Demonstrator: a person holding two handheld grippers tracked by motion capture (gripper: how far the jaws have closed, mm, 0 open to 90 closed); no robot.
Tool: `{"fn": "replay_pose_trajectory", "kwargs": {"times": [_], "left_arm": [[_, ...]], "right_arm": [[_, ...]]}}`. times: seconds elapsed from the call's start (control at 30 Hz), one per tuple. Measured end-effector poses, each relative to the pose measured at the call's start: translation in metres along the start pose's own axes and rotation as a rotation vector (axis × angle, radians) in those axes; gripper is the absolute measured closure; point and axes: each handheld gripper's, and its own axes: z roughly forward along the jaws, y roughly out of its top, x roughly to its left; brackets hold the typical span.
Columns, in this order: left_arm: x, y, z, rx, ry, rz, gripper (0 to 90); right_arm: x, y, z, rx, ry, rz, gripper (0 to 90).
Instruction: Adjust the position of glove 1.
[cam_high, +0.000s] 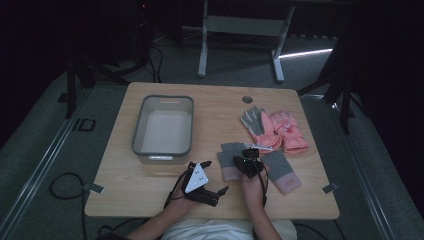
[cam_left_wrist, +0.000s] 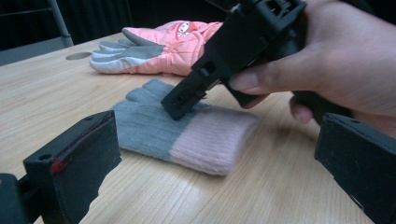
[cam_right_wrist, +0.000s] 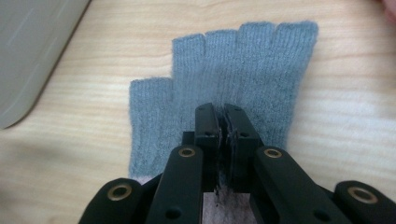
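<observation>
Pinching grey knit between its closed jaws, the right claw (cam_right_wrist: 223, 122) grips the fingerless glove (cam_right_wrist: 224, 88) lying flat on the bench (cam_high: 220, 107), at about 5 o'clock from the grey bin (cam_high: 163, 125). At 7 o'clock from that glove, the left claw (cam_high: 214, 176) gapes wide and empty.

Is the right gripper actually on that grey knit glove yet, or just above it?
Touching. In the right gripper view the right gripper has its jaws closed, pinching grey fabric of the knit glove between them.

wooden table (cam_high: 150, 185), grey bin (cam_high: 137, 131), grey gloves (cam_high: 282, 170), pink gloves (cam_high: 287, 131)
</observation>
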Motion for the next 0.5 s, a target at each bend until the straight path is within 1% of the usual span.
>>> {"fn": "replay_pose_trajectory", "kwargs": {"times": [0.03,0.13,0.23,0.33,0.37,0.4,0.43,0.47,0.5], "left_arm": [[0.0,0.0,0.0,0.0,0.001,-0.001,0.0],[0.001,0.0,0.0,0.0,0.0,-0.009,0.0],[0.0,0.0,0.0,0.0,0.001,-0.007,0.0],[0.001,0.0,0.0,0.001,0.0,-0.009,0.0],[0.001,0.0,0.0,0.0,-0.001,-0.01,0.0],[0.001,0.0,0.0,0.001,-0.002,-0.011,0.0],[0.001,0.0,0.001,0.0,-0.004,-0.012,0.0],[0.001,0.0,0.001,-0.001,-0.004,-0.015,0.0],[0.001,0.0,0.001,-0.001,-0.004,-0.017,0.0]], "right_arm": [[0.0,0.0,0.002,-0.001,-0.005,0.008,84.5],[0.001,-0.002,0.004,-0.017,-0.018,0.002,83.7],[0.0,-0.002,0.004,-0.017,-0.015,0.002,82.3],[0.003,0.001,0.001,-0.014,-0.011,-0.014,77.3],[0.004,0.004,-0.002,-0.024,-0.009,-0.035,76.7],[0.005,0.008,-0.007,-0.028,-0.004,-0.057,74.0],[0.006,0.012,-0.011,-0.039,0.002,-0.07,73.0],[0.006,0.018,-0.018,-0.052,0.015,-0.091,70.7],[0.005,0.024,-0.023,-0.054,0.03,-0.12,67.8]]}}
